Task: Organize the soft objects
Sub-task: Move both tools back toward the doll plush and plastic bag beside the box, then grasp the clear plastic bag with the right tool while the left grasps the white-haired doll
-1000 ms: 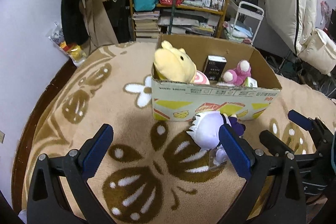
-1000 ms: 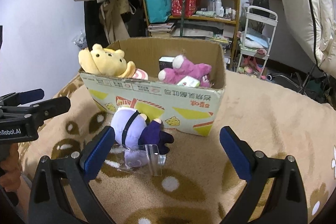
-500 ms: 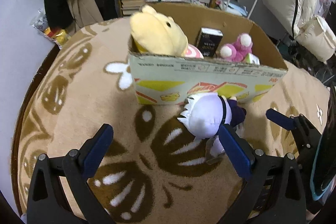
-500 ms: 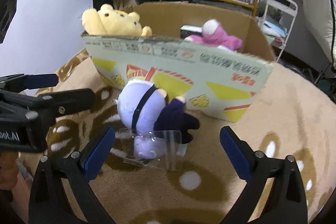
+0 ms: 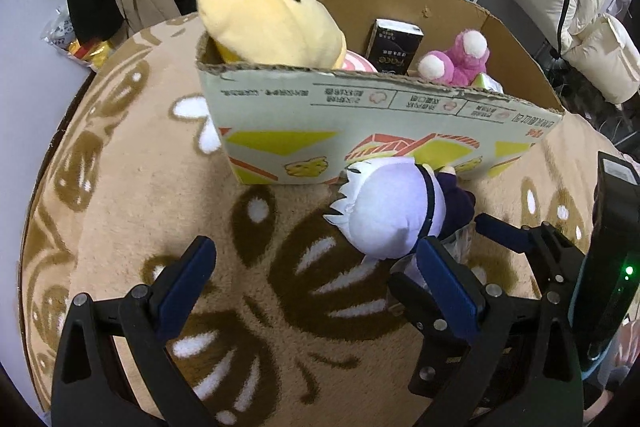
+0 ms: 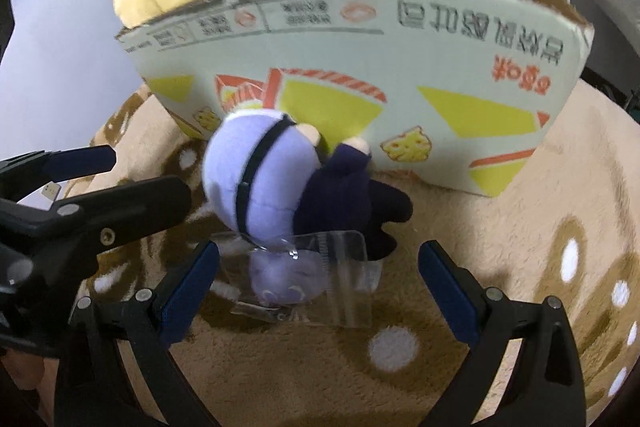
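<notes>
Both grippers spread wide, nothing gripped, plush doll on the rug.

Left gripper over bare beige rug; purple-headed doll leans on the cardboard box front, right gripper straddling its clear tag. In the box: yellow bear, pink plush.

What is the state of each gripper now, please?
Left gripper: open, holding nothing.
Right gripper: open, holding nothing; lavender-headed plush doll lies ahead of it.
</notes>
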